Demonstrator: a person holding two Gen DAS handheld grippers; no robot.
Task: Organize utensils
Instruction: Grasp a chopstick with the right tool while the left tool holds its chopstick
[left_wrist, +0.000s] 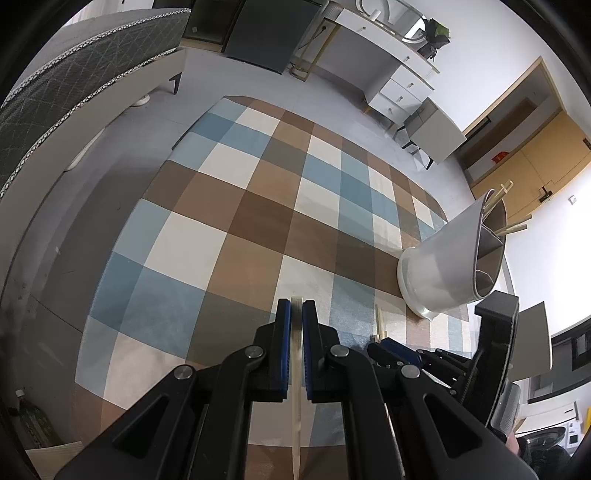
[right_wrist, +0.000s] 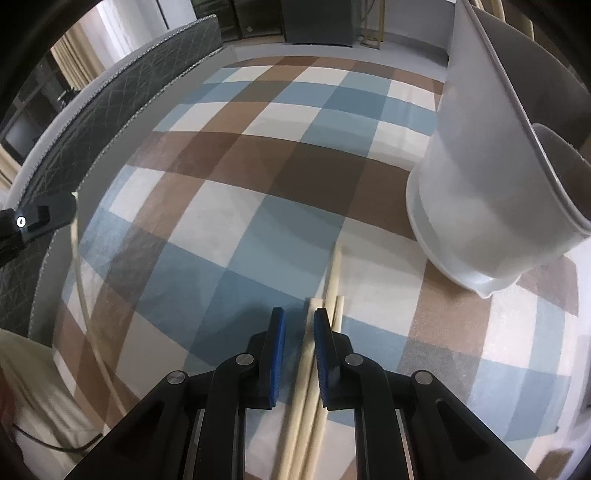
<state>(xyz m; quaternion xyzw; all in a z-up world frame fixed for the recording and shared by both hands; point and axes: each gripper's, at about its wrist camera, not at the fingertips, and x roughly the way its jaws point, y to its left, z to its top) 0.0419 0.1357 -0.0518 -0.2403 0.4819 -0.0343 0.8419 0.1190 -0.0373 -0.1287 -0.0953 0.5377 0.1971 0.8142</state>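
Two pairs of black tongs with blue pads work over a checked rug (left_wrist: 229, 236) of blue, brown and cream squares laid on a grey floor.

The left tongs (left_wrist: 296, 306) are clenched on 1 pale wooden chopstick (left_wrist: 296, 369), which runs up between the pads, its tip just showing past them. In the right wrist view this same chopstick appears at the far left edge, hanging down from the left tongs over the rug.

The right tongs (right_wrist: 299, 317) point down at a small bundle of chopsticks (right_wrist: 332, 284) lying on the rug, about 4 in all. 1 chopstick of the bundle (right_wrist: 309, 339) sits between the pads, close against the right-hand pad, with a gap on its other side; the others lie just beside that pad, outside it. Whether the pads press on it cannot be told.

A white utensil holder (left_wrist: 443, 266) stands on the rug near the bundle, on the right in both views. It has grey inner compartments, and in the left wrist view several chopsticks (left_wrist: 498, 195) stick out of its far compartment.

Beyond the rug are a dark patterned bed (left_wrist: 74, 96), a white desk with drawers (left_wrist: 391, 62) and wooden doors (left_wrist: 535, 147).
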